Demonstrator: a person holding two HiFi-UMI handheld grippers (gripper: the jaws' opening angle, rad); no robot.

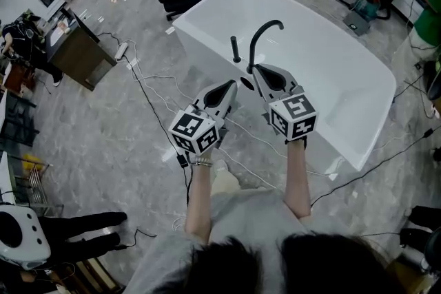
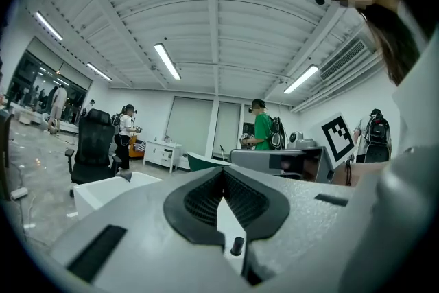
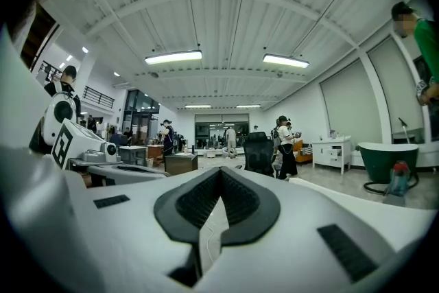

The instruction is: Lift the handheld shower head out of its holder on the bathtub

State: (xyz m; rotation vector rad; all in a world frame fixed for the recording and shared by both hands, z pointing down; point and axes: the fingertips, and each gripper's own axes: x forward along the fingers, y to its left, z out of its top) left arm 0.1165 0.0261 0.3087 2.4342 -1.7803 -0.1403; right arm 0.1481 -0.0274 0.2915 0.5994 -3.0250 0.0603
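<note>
While the shower head (image 1: 236,49) stands in its holder on the bathtub (image 1: 344,65) rim, left tongs (image 1: 232,85) and right tongs (image 1: 253,68) hover near, aimed at it for reaching; both closed, empty.

The right gripper (image 1: 255,69) covers the foot of the black faucet (image 1: 265,29) on the tub (image 1: 358,86), and the shower head (image 1: 236,49) beside it is too small to tell from its holder. In the left gripper view the left gripper (image 2: 221,178) hides all but a white corner of the tub, while in the head view the bottom edge cuts the person's head (image 1: 275,265) and the right edge a bystander in green (image 1: 428,7).
</note>
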